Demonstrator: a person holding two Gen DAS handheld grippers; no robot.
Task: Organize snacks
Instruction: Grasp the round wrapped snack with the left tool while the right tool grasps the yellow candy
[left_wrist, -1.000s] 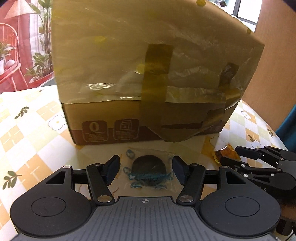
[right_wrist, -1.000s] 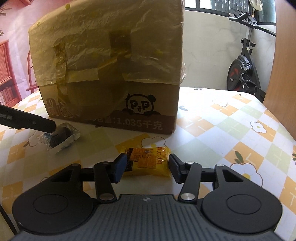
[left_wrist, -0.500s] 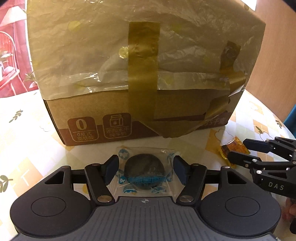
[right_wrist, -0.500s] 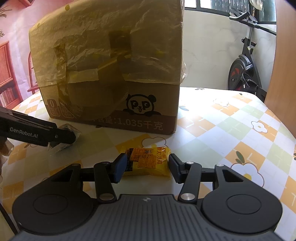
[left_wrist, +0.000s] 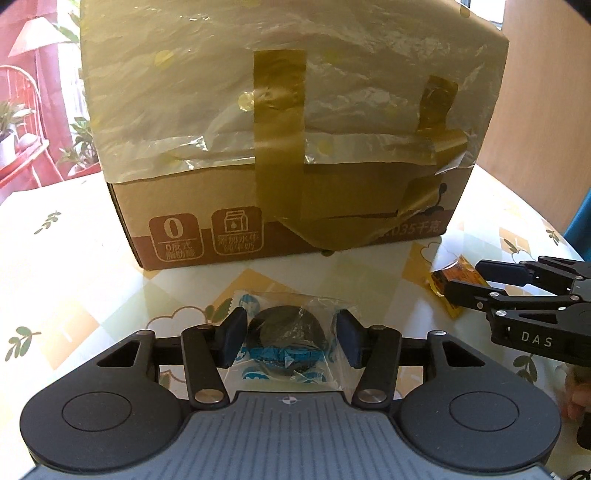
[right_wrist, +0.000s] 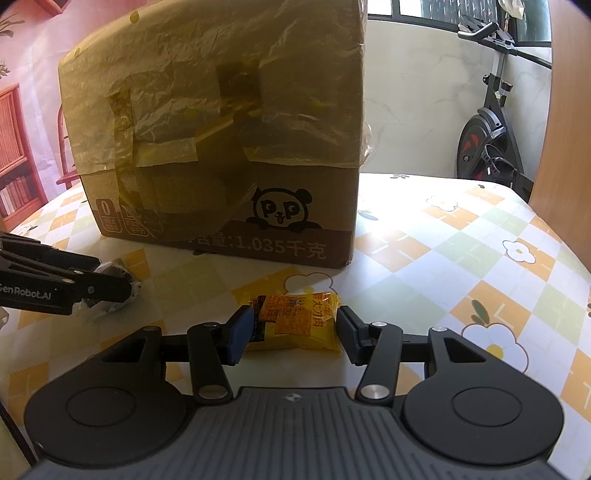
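Left gripper (left_wrist: 290, 338) agape astride cookie packet (left_wrist: 286, 341); right gripper (right_wrist: 293, 334) agape astride yellow snack (right_wrist: 295, 319).

Left gripper (left_wrist: 290, 338) advanced around the cookie packet (left_wrist: 286, 341), nearer the cardboard box (left_wrist: 295, 147), packet turned

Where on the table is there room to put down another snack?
The table is bare right of the cardboard box, out to its far edge. It is crowded in front of the box: the yellow snack sits in the right gripper, the dark cookie pack in the left gripper.
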